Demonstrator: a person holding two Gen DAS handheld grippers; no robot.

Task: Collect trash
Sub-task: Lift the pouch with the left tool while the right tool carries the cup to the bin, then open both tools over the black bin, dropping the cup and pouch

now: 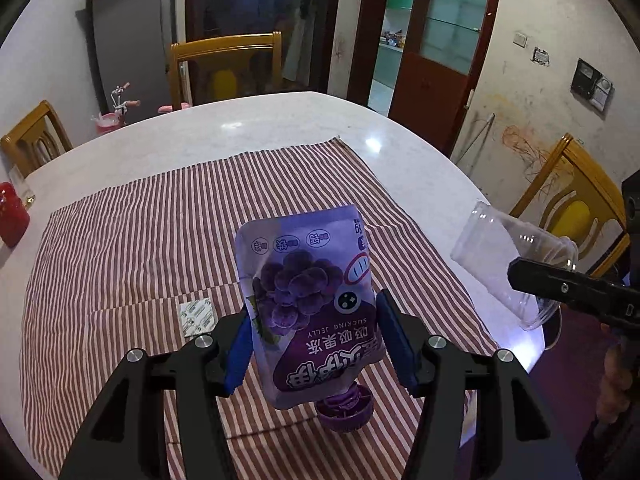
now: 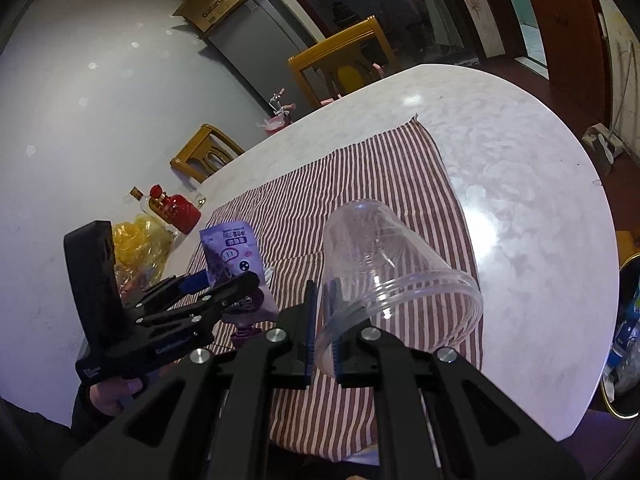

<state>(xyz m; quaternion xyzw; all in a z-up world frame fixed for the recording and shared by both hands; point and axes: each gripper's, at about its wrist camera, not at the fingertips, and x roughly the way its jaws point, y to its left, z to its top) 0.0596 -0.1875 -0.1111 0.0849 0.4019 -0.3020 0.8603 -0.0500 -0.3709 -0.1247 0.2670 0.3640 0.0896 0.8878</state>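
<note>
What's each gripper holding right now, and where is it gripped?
The left gripper clamps the purple jelly pouch across its sides near the cap; the right gripper pinches the clear plastic cup by its rim wall.

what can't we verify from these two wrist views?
- Jelly pouch cap: left wrist view, partly behind the pouch; sealed or not is unclear.
- Small packet print: too small; left gripper covers its corner.
- Bin: right wrist view, cut off by the frame edge.
- Clear plastic cup rim: pinched in right gripper, grip depth hidden.
</note>
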